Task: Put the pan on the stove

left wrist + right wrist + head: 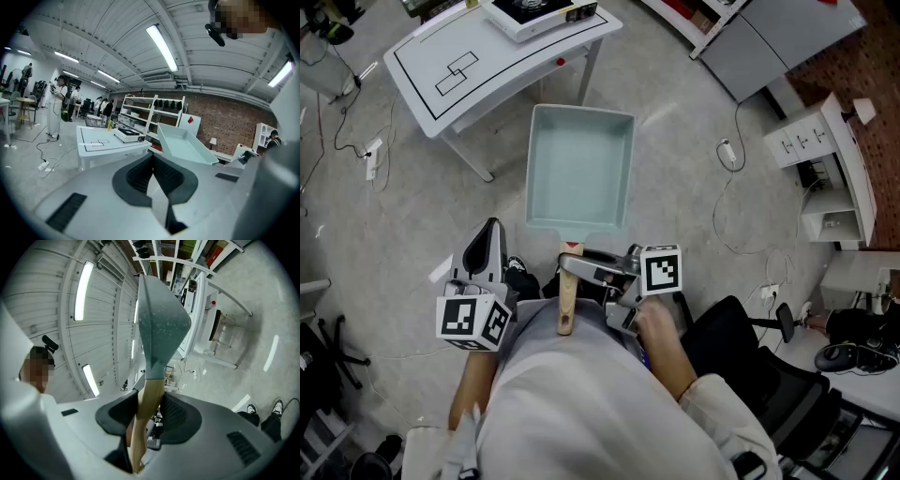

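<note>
1. The pan [579, 169] is not on the stove [530, 14] yet. It hangs in the air above the floor, carried by its wooden handle [566, 300], with its open side up in the head view.
2. The stove sits on the white desk [441, 56], well apart from the pan and ahead of the person. Nothing rests on the stove top as far as the head view shows.
3. I judge the pickup as done. What is left is carrying the pan over to the desk, lowering it onto the stove and letting go.
4. The right gripper [574, 265] has its jaws clamped on the handle. In the right gripper view the wood [145, 413] runs between the two dark pads, which stand partly apart at the handle's width, and the pan's body [159, 319] sticks out beyond them.
5. The left gripper [487, 234] holds nothing and touches nothing. In the left gripper view its jaws stand together at the tips, with the pan [185, 145] and the stove [127, 135] visible beyond.
</note>
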The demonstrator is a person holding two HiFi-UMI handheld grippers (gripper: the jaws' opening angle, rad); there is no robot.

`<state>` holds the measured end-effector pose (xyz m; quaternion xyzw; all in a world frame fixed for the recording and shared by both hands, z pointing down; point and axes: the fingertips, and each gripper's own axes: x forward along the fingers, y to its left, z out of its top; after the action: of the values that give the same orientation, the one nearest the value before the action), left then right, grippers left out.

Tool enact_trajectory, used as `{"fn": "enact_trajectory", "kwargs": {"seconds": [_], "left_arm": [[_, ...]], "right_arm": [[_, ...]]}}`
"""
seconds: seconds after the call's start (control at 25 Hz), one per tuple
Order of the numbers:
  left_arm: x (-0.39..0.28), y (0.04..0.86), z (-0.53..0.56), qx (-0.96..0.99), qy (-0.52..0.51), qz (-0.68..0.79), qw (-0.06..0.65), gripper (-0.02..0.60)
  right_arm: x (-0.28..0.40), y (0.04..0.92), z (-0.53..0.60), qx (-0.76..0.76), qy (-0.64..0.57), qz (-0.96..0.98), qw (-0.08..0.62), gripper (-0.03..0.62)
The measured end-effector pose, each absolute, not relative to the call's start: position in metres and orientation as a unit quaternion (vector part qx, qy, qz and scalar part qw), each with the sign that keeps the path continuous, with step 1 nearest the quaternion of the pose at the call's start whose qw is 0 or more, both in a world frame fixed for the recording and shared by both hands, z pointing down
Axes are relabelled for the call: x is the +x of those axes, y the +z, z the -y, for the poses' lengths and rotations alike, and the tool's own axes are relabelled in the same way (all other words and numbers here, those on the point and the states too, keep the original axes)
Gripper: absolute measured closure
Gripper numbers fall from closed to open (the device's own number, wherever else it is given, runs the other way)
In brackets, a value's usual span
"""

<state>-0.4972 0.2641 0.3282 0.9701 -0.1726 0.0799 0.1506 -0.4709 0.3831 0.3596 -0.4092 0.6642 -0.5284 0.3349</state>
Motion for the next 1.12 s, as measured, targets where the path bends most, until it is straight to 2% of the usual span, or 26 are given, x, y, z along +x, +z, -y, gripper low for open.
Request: {"fn": "enact_trajectory", "kwargs": {"seconds": [0.56, 1.12], "left_arm": [[-0.458, 0.327, -0.305, 0.977, 0.081, 0.142, 0.138, 0.580], [-0.422, 0.347, -0.283, 0.974, 0.105, 0.122, 0.160, 0.580]], "right_arm": [[-0.436, 0.370, -0.424, -0.448, -0.515, -0.656, 0.323, 0.430], [-0.393, 0.380, -0.411, -0.471, -0.513, -0.640, 0.324, 0.427]]}}
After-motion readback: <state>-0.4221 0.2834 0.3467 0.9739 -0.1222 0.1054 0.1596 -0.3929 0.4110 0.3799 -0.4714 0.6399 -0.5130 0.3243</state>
